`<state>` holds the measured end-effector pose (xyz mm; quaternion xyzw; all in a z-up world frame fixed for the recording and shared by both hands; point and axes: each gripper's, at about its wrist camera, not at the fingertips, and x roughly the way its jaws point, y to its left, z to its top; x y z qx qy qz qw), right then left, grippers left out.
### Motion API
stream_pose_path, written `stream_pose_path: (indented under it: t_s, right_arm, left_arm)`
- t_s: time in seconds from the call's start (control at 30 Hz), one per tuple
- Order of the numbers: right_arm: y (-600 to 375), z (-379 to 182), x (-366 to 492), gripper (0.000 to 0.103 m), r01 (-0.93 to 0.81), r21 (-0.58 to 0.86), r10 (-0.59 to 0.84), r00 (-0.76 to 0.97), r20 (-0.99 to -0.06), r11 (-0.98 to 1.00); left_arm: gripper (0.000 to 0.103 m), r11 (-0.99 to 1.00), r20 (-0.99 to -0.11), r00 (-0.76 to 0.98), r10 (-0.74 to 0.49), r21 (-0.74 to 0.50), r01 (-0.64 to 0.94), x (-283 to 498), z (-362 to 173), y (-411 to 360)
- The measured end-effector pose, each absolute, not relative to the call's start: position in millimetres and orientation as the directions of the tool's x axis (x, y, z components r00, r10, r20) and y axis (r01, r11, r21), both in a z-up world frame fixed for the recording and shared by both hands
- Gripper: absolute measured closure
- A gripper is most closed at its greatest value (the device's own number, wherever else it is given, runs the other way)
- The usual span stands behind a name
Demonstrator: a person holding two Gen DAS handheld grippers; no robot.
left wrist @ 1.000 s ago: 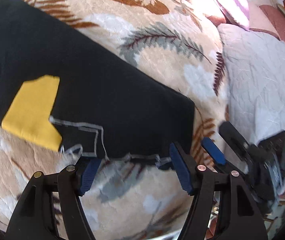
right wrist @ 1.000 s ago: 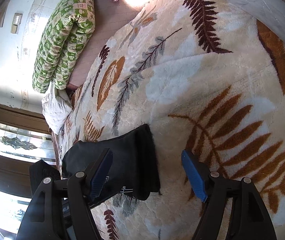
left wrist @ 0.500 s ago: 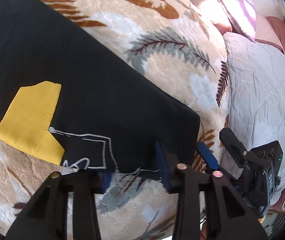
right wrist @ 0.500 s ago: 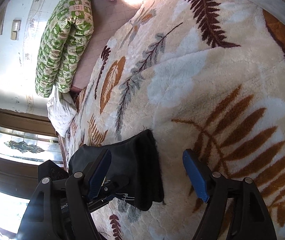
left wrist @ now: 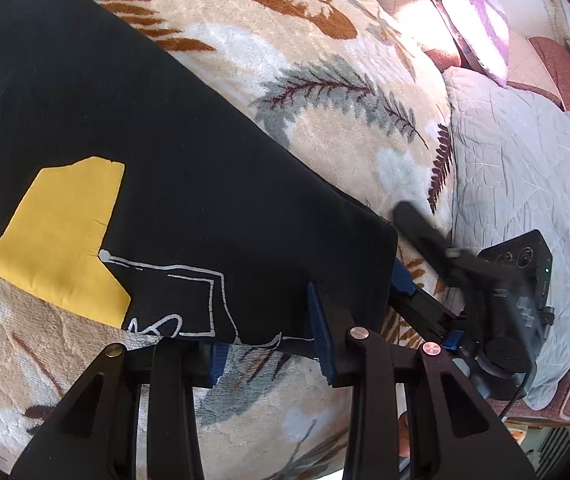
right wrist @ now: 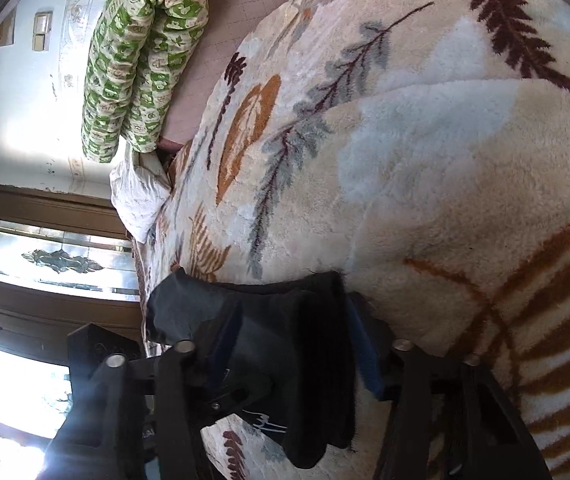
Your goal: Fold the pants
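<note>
Black pants (left wrist: pixel 165 160) with a yellow patch (left wrist: pixel 61 236) and white line print lie flat on a leaf-patterned blanket (left wrist: pixel 325 100). My left gripper (left wrist: pixel 267 344) is narrowed onto their near edge, one blue pad under the cloth and one on top. My right gripper (left wrist: pixel 403 248) straddles the pants' right corner. In the right wrist view the thick folded edge of the pants (right wrist: pixel 189 304) fills the gap of the right gripper (right wrist: pixel 297 356), and the cloth hides its left pad.
A grey quilted pillow (left wrist: pixel 517 184) lies right of the blanket and a purple cushion (left wrist: pixel 473 20) lies beyond it. A rolled green patterned quilt (right wrist: pixel 141 60) and a white pillow (right wrist: pixel 137 196) sit at the far end by a wooden door (right wrist: pixel 45 256).
Both grippers have moved in onto the pants' end and their fingers have drawn together. The left narrowed first, the right in the last half second.
</note>
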<state>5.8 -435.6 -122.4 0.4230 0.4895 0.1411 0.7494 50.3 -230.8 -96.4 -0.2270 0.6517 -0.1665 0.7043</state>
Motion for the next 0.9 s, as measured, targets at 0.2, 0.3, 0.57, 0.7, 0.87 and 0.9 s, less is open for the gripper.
stream_pose_path:
  t_s: [0.2,0.3,0.57,0.7,0.87,0.9]
  right_arm:
    - [-433.1,-117.8,-4.4,0.083,0.187,0.756,0.602,0.499,-0.624,0.628]
    - [-428.9,-106.0,-8.5,0.084,0.174,0.751,0.593,0.512,-0.621,0.636]
    - [-415.8,-85.2,-14.8,0.085,0.178,0.745,0.569,0.541,-0.619,0.642]
    - [-406.8,-70.8,-13.9,0.085,0.171,0.738,0.558,0.550,-0.622,0.653]
    - [-383.8,-51.3,-5.8,0.085,0.143,0.726,0.556,0.551,-0.623,0.672]
    - [-378.2,-48.5,-3.3,0.085,0.137,0.725,0.557,0.549,-0.623,0.675]
  left_arm:
    - [0.082,0.845,-0.846,0.066,-0.530,-0.533,-0.044,57.7,-97.4,-232.5]
    - [0.090,0.824,-0.826,0.029,-0.563,-0.564,-0.053,60.4,-100.8,-226.4]
    - [0.092,0.789,-0.790,0.017,-0.613,-0.613,-0.046,58.0,-89.0,-213.4]
    - [0.092,0.771,-0.773,0.029,-0.634,-0.635,-0.050,58.9,-78.8,-201.6]
    - [0.092,0.745,-0.748,0.051,-0.662,-0.664,-0.068,62.7,-67.6,-180.2]
    - [0.092,0.740,-0.743,0.055,-0.667,-0.669,-0.073,63.9,-65.9,-176.4]
